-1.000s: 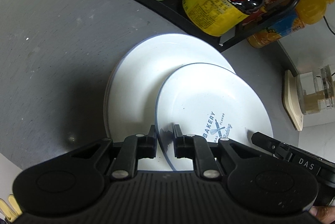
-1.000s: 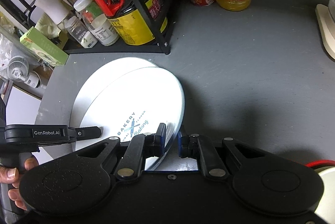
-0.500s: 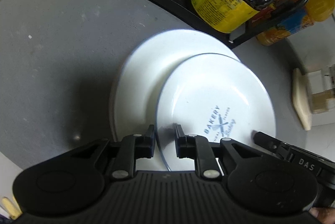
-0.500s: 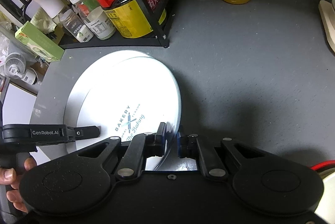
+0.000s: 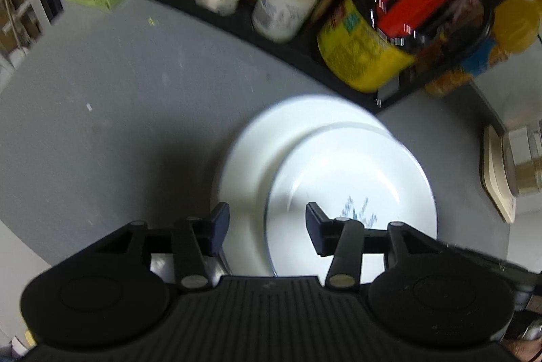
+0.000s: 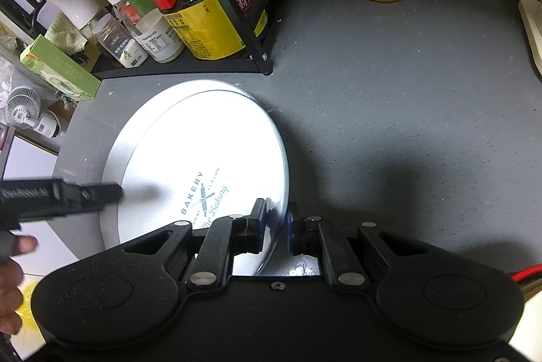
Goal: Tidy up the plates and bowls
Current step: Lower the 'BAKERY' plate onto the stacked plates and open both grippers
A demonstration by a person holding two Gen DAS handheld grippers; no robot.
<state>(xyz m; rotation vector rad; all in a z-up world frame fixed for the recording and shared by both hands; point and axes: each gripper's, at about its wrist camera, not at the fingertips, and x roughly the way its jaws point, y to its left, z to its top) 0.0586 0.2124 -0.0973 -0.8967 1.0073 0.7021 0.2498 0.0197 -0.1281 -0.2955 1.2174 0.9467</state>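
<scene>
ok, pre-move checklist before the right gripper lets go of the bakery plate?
1. Left gripper open and off the plate rim: ok, fingers spread wide either side of the edge.
2. Right gripper has the bakery plate: ok, fingers close on the near rim.
3. Bakery plate over the larger plate: ok, but offset toward the right gripper's side, not centred.
4. Bakery plate lying flat on the larger plate: cannot tell, the contact is not visible.
5. Clear of the condiment rack: ok, a gap of grey counter shows.
6. Left view sharp enough to trust: not ok, motion blur.
</scene>
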